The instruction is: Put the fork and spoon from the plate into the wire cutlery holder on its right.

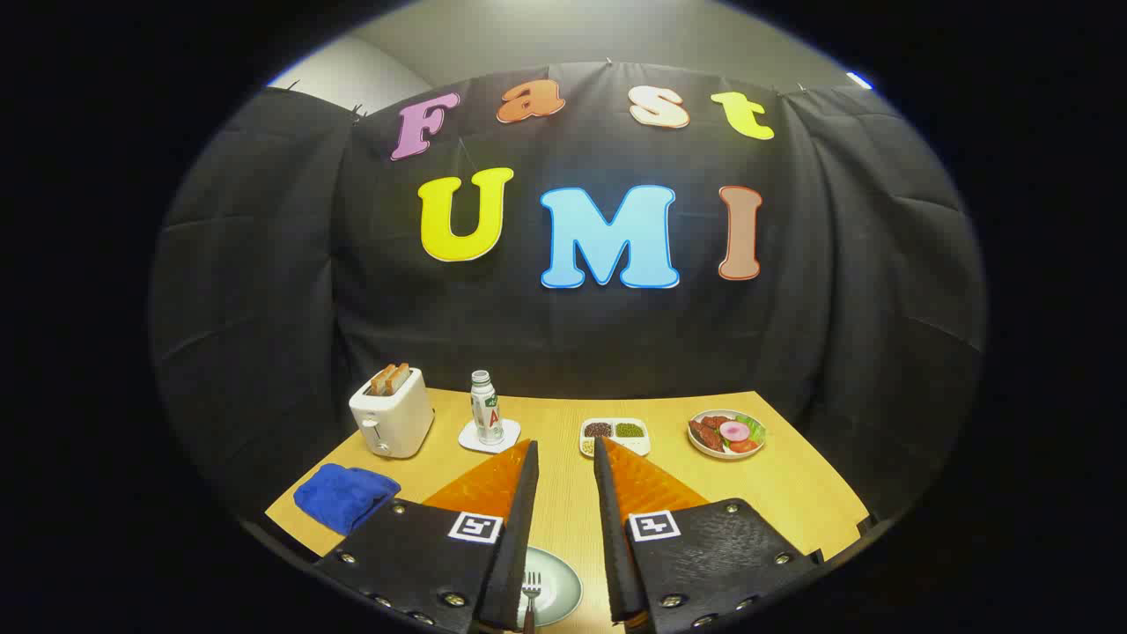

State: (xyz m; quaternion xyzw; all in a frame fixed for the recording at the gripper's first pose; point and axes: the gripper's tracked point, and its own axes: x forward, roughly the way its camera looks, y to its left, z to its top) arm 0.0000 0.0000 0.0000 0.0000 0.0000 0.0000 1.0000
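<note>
My gripper (564, 451) is held above the wooden table (792, 493), its two fingers apart with nothing between them. Low down between the fingers' bases lies a pale round plate (560, 583), partly hidden by the left finger. A fork (532, 588) rests on that plate, tines pointing away from me. The fingers cover the rest of the plate and the table to its right.
At the back of the table stand a white toaster (393, 411) with toast, a small bottle (485, 408) on a coaster, a divided dish of beans (615, 434) and a bowl of food (727, 433). A blue cloth (344, 496) lies left of the fingers.
</note>
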